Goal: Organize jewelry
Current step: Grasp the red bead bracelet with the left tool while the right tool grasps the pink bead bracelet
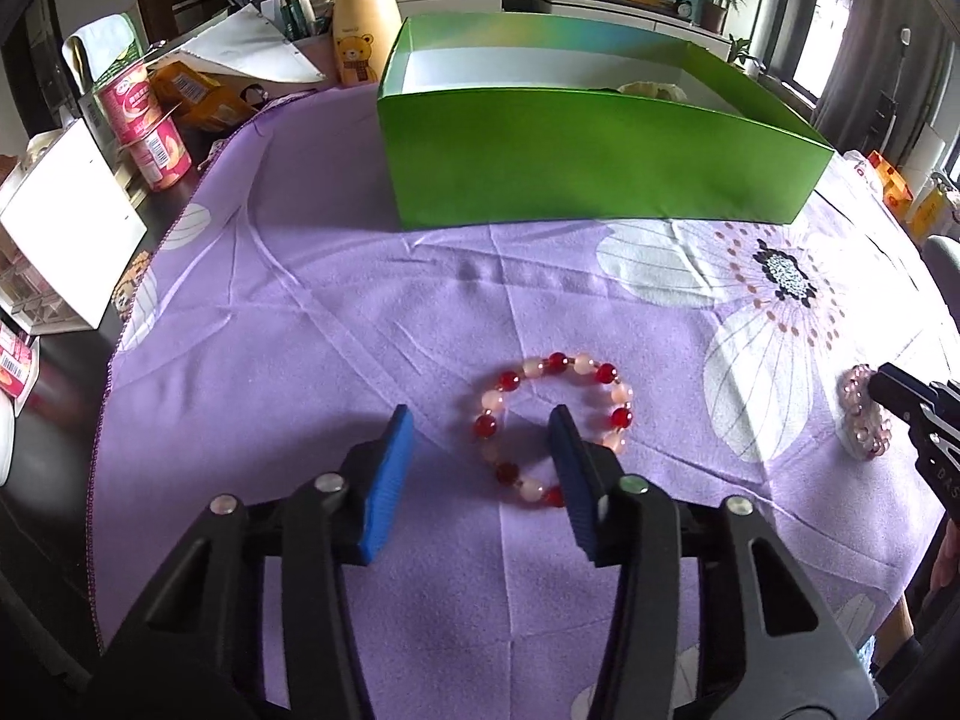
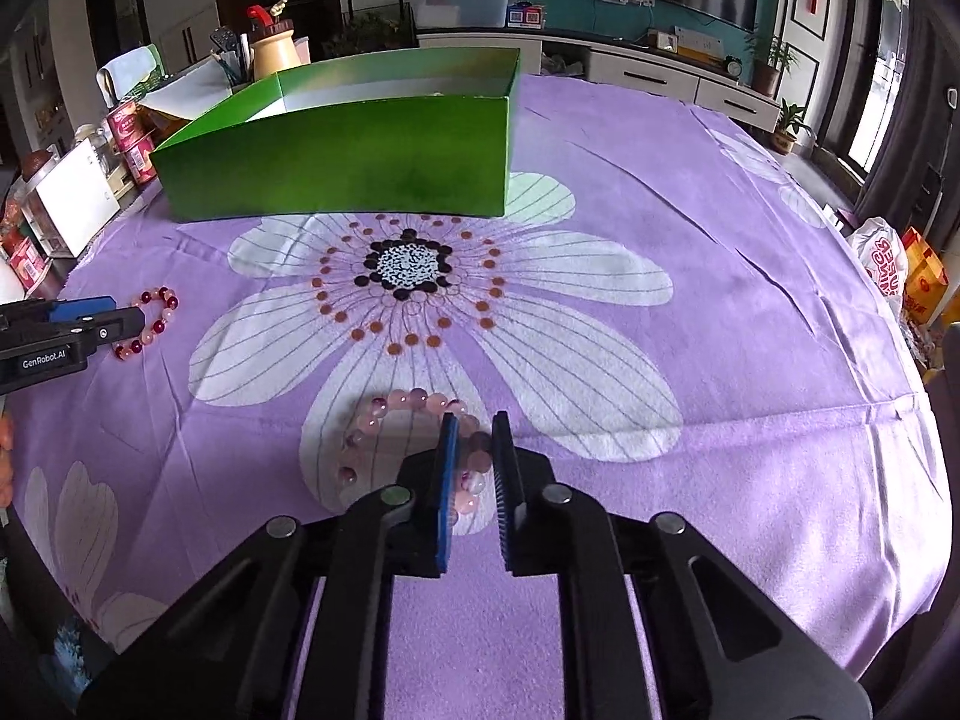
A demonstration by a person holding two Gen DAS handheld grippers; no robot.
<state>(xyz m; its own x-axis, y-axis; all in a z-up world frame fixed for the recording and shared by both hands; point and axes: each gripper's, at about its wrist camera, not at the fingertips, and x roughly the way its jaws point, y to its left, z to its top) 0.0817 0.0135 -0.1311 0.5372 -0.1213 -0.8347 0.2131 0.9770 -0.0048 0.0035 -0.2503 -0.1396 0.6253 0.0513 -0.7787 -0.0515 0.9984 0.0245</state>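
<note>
A bracelet of red and pale pink beads (image 1: 552, 363) lies on the purple flowered cloth (image 1: 300, 330). My left gripper (image 1: 480, 414) stands open over it. One blue pad is inside the ring, the other outside to the left, and neither presses the beads. In the right wrist view my right gripper (image 2: 474, 429) is shut on the near right part of a pale pink bead bracelet (image 2: 414, 399). The left wrist view shows that bracelet (image 1: 861, 420) and gripper (image 1: 885, 387) at the right edge. Behind both stands the green open box (image 1: 600, 162) (image 2: 336, 168).
Off the cloth's left edge stand pink cups (image 1: 150, 126), a white box (image 1: 66, 228) and a bear-print bottle (image 1: 363, 24). Bags (image 2: 882, 264) lie beyond the cloth's right edge. My left gripper (image 2: 129, 313) shows at the left of the right wrist view.
</note>
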